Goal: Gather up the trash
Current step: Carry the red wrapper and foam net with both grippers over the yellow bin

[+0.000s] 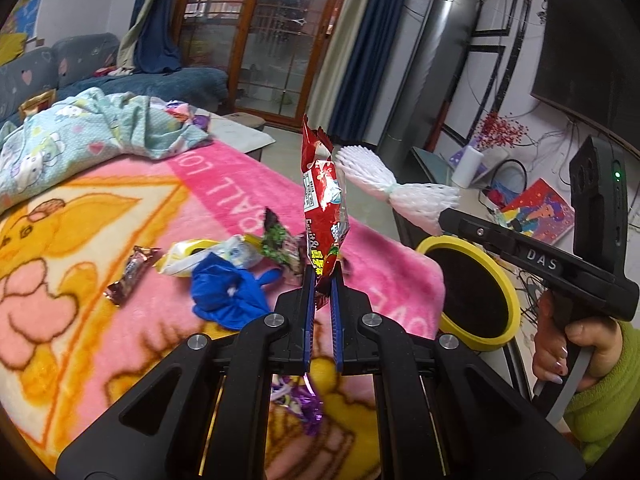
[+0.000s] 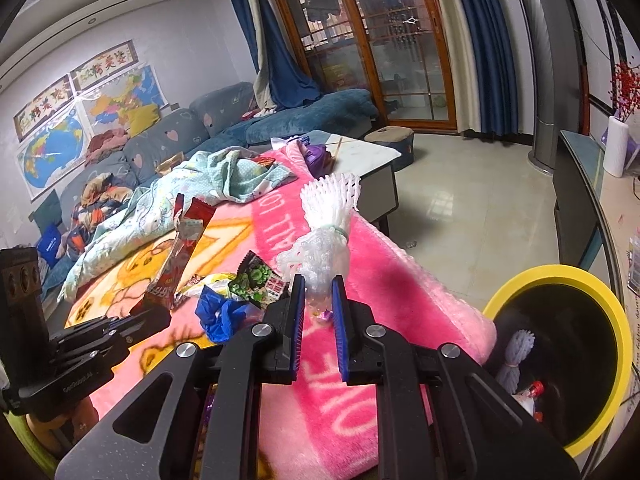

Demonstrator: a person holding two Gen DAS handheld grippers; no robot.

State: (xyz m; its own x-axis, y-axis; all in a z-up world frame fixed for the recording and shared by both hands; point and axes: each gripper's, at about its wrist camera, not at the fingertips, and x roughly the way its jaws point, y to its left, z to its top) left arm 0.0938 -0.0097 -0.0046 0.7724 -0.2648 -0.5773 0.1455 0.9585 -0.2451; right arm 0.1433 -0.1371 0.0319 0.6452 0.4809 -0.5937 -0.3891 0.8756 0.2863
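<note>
While both hands hover over the pink blanket [image 1: 248,184], the left claw [image 1: 322,280] is clamped on a red snack wrapper [image 1: 325,200] that sticks straight up, and the right claw [image 2: 316,292] is pinching a white foam fruit net [image 2: 326,232] by its lower end. Just past them sits a little pile: blue crumpled bag [image 1: 228,292], green wrapper [image 2: 256,280], brown candy wrapper [image 1: 132,276]. Off the blanket's right edge, a yellow-rimmed bin [image 2: 560,280] already has another foam net inside.

Glossy foil wrapper [image 1: 324,204], fleecy blanket [image 1: 120,240]
</note>
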